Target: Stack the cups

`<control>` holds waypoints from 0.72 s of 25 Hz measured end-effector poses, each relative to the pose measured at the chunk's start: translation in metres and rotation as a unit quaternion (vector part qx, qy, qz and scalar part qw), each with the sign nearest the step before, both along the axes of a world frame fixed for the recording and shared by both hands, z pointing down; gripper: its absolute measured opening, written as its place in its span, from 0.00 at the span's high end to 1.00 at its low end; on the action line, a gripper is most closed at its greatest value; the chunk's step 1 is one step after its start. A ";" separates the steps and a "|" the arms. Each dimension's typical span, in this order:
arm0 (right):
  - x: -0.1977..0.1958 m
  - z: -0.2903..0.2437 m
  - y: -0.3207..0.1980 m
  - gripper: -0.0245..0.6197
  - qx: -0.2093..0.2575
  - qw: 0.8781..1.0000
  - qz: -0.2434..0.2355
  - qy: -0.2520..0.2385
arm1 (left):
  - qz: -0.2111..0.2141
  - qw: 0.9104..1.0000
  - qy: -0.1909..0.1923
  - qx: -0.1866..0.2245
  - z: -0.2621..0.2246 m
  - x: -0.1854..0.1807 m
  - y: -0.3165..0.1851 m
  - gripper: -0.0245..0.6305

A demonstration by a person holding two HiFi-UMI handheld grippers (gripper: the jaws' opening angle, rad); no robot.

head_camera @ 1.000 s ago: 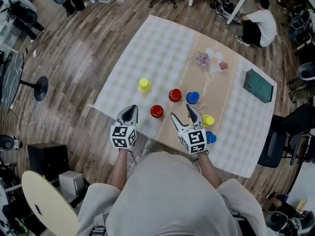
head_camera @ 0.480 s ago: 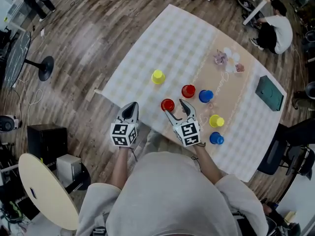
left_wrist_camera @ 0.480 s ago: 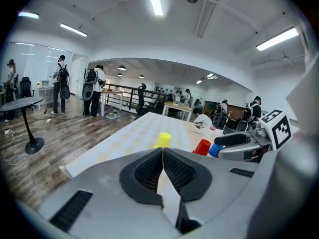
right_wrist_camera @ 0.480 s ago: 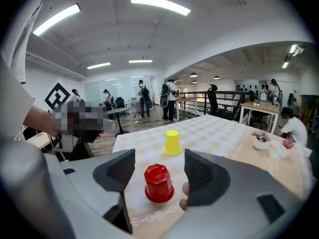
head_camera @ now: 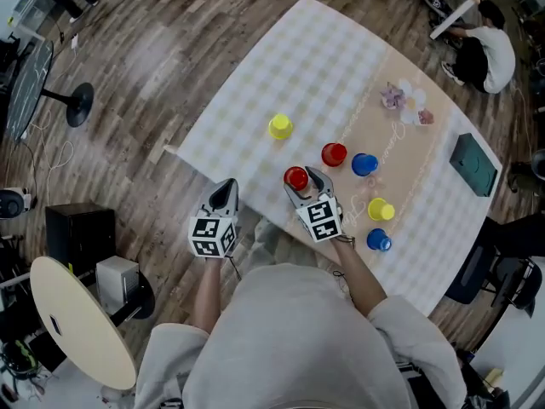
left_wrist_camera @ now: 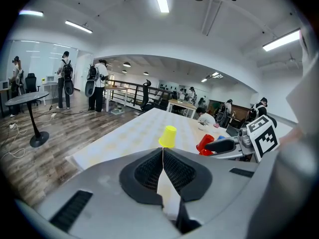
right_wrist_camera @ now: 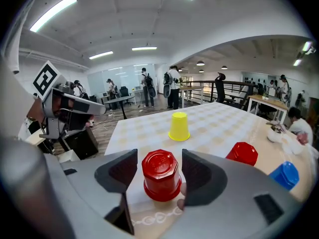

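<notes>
Shifted leftward over the table (head_camera: 324, 66), right gripper (head_camera: 304, 184) now straddles the nearest red cup (right_wrist_camera: 160, 176), inverted near the front edge, jaws apart either side and not yet gripping; left gripper (head_camera: 223, 196), jaws together and empty, hangs farther off.

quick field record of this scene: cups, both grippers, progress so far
cups: six, all apart, none stacked
red: near red cup, upside down; far red cup
yellow: far yellow cup; near yellow cup
blue: far blue cup; near blue cup
right gripper: jaws apart, one on each side of near red cup
left gripper: jaws together, empty, by near edge of table
progress: no stack yet
</notes>
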State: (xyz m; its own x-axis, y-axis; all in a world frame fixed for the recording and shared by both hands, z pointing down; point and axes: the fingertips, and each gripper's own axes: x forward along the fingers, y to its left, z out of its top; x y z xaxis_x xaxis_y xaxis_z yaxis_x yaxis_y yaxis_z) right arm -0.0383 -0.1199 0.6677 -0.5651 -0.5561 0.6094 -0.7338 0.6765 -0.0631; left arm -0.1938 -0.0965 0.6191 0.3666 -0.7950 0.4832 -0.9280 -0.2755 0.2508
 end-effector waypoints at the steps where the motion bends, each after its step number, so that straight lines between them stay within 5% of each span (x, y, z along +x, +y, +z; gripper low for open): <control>1: -0.002 0.004 0.003 0.55 -0.003 1.000 -0.001 0.004 | -0.001 1.000 0.000 -0.001 0.002 -0.003 0.003 0.94; 18: -0.002 0.004 -0.010 0.59 0.000 1.000 -0.011 0.010 | -0.005 1.000 0.010 -0.009 0.010 0.003 -0.005 0.94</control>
State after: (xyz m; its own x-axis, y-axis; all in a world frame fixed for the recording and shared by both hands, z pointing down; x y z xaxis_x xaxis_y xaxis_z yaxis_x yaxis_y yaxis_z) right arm -0.0403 -0.1301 0.6716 -0.5644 -0.5442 0.6207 -0.7200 0.6923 -0.0479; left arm -0.1909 -0.1016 0.6296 0.3687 -0.7900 0.4899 -0.9253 -0.2617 0.2745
